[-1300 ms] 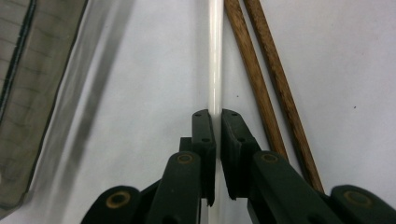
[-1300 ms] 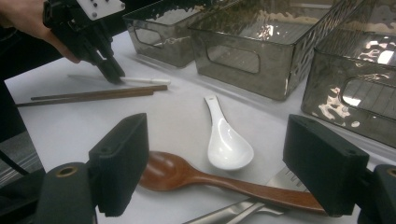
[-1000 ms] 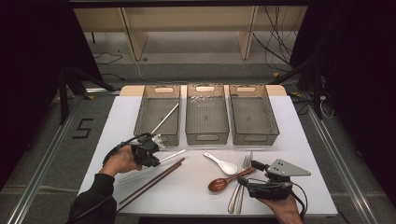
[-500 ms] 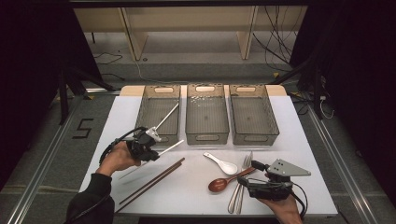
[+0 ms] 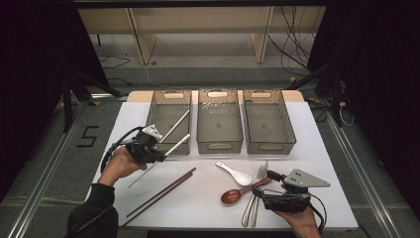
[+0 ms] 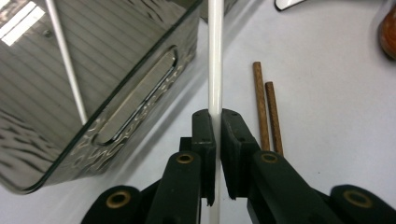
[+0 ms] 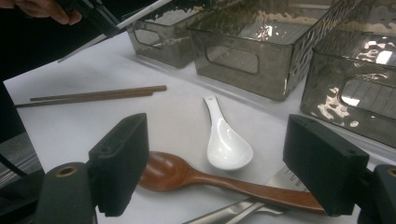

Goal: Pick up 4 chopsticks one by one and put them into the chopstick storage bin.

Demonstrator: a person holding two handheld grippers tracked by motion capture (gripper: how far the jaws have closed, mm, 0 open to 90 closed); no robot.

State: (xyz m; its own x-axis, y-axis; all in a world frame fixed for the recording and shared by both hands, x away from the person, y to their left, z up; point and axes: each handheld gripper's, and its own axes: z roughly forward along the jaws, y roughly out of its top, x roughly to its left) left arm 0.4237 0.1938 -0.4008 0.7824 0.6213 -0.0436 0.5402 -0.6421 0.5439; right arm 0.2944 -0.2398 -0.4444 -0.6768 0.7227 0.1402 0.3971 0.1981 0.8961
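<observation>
In the high view, the left hand-held gripper is clamped on a white chopstick, held in the air just before the left bin; the stick's long axis runs on a slant, its far end pointing up and right toward the bin's near wall, its near end down and left over the worktop. A second white chopstick lies in that bin on much the same slant. Two brown chopsticks lie side by side on the worktop, parallel to the held one. The right hand-held gripper rests near the front edge beside a wooden spoon, a white spoon and a fork. In the left gripper view, the jaws are pressed together on the white chopstick, which runs straight up the picture past the bin's corner, with the brown chopsticks to the right. In the right gripper view, the jaws stand wide apart with nothing between them, above the wooden spoon and white spoon.
</observation>
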